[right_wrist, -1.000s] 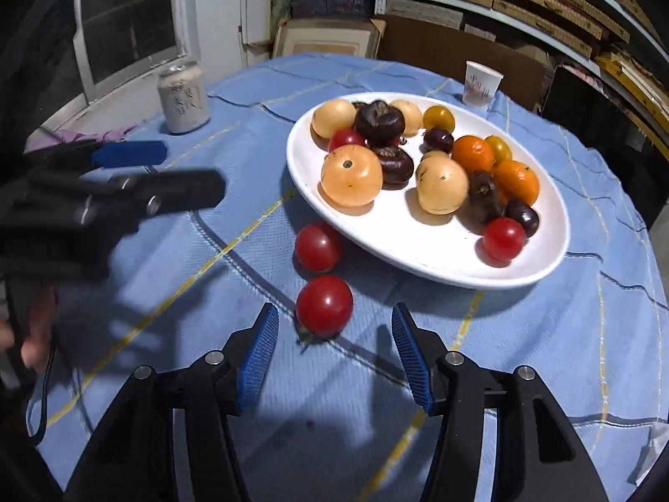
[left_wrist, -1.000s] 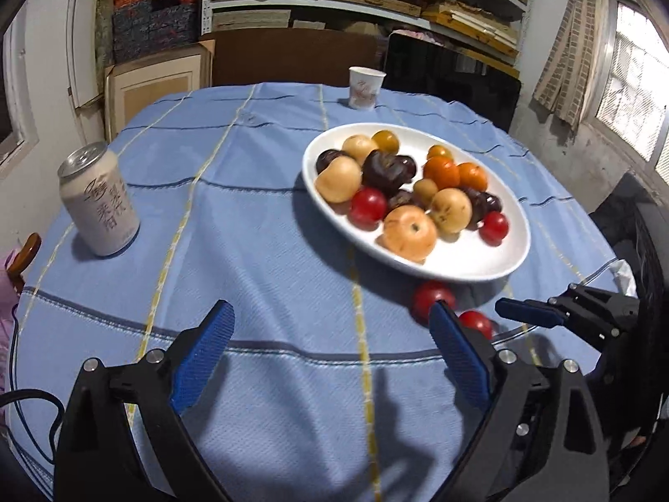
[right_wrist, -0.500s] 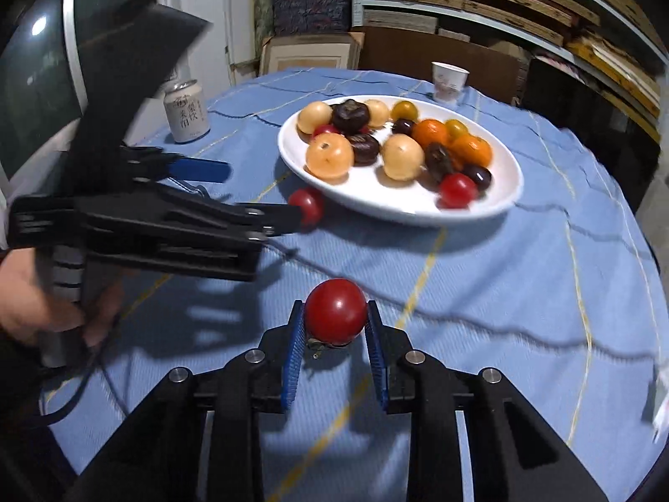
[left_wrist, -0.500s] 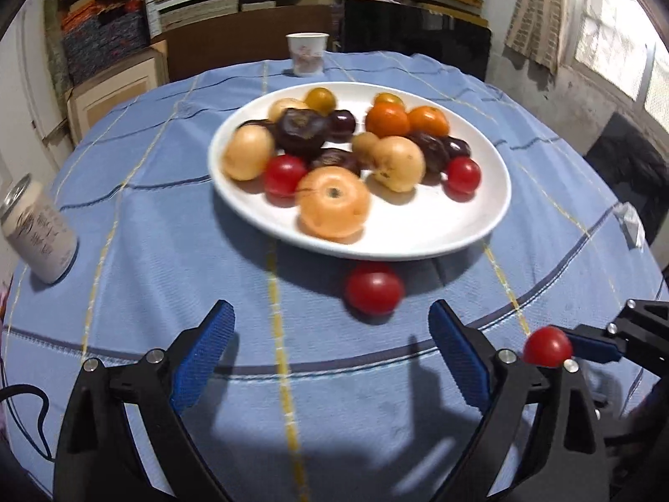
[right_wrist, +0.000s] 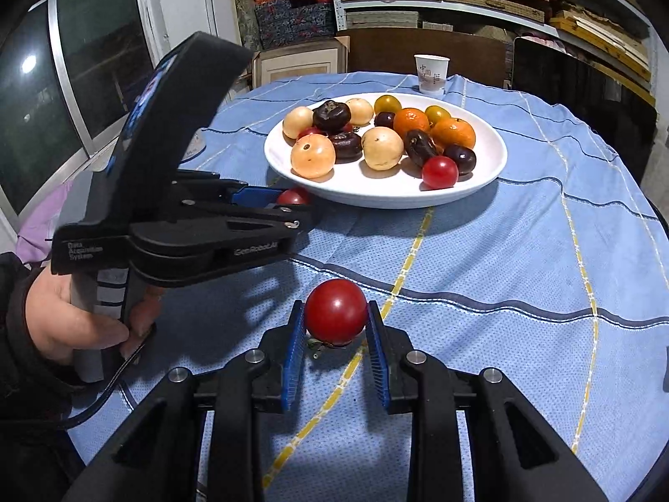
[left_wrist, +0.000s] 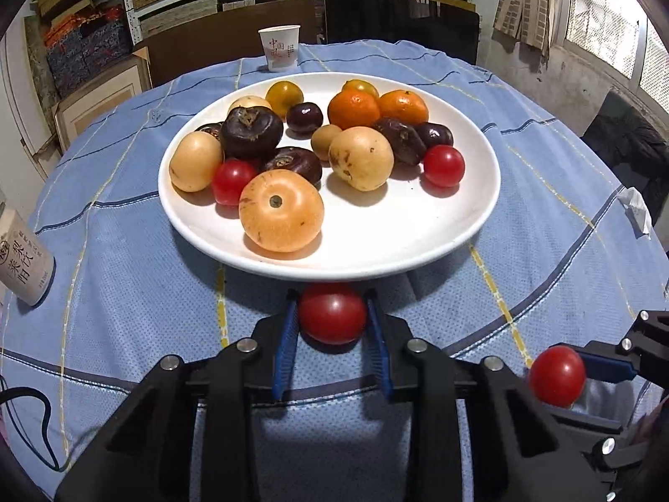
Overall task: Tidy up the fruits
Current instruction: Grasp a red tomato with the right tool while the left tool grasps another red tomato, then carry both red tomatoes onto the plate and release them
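A white plate (left_wrist: 439, 247) (right_wrist: 485, 175) on the blue tablecloth holds several fruits: red tomatoes, oranges, dark purple and pale yellow ones. My left gripper (left_wrist: 332, 313) is shut on a red tomato (left_wrist: 332, 313) just in front of the plate's near rim. This tomato shows partly in the right wrist view (right_wrist: 292, 197), behind the left gripper's fingers. My right gripper (right_wrist: 335, 313) is shut on a second red tomato (right_wrist: 335, 311), held above the cloth; it also shows at the lower right of the left wrist view (left_wrist: 557, 375).
A paper cup (left_wrist: 279, 48) (right_wrist: 431, 74) stands behind the plate. A drink can (left_wrist: 23, 261) stands at the table's left edge. A crumpled white scrap (left_wrist: 635, 209) lies at the right edge. Shelves and boxes fill the background.
My left gripper moved up to the tomato by the plate and shut on it. My right gripper stays shut on its tomato, held up.
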A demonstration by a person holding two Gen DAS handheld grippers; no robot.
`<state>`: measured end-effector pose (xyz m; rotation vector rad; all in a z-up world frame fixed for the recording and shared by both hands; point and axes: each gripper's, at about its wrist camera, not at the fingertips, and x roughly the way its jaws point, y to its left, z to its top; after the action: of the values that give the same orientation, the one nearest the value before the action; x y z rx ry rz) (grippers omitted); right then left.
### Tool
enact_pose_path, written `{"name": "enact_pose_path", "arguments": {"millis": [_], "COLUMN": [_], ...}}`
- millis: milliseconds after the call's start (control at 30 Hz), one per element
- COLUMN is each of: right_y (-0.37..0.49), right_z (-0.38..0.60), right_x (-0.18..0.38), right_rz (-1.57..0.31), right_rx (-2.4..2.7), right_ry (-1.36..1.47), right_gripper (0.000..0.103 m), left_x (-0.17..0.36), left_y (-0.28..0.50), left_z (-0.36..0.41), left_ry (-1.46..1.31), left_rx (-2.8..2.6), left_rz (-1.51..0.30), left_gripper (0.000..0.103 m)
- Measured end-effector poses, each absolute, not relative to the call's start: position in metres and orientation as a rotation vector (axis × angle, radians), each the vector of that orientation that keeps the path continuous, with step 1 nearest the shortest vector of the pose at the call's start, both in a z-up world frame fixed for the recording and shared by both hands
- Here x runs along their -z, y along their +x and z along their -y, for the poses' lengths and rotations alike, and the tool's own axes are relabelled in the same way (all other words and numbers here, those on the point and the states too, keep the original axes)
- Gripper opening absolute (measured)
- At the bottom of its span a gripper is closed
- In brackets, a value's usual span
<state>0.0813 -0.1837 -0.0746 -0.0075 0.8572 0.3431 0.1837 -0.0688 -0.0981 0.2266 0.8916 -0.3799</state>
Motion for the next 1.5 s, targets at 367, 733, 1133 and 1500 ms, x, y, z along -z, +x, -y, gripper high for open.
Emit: {"name": "enact_pose_path", "arguments": {"millis": [367, 733, 1133, 1500], "right_y": [0.081, 0.083, 0.156, 0.265], "right_z": [0.186, 0.194, 0.226, 0.219], "right_x": [0.074, 0.062, -0.026, 0.011], "right_rz": [-0.853, -0.829, -0.701, -0.789], "right_rx": [-0.335, -0.296, -0.287, -0.308], "right_ry": [0.010, 0.002, -0.017, -0.030], "right_gripper": [0.030, 0.029, 0.029, 0.029], "left_x": [0.088, 0.058, -0.023, 0.030], "left_y": [0.168, 0.145, 0.190, 0.258], "left_z": [0.059, 0.044, 0.052, 0.078], "left_ry": [0.198, 0.177, 0.138, 0.104], "left_rx": [0.387, 0.395, 0.440, 0.460], "left_rz": [-0.867, -0.811, -0.751, -0.879], "left_gripper": [0.030, 0.030, 0.030, 0.031]}}
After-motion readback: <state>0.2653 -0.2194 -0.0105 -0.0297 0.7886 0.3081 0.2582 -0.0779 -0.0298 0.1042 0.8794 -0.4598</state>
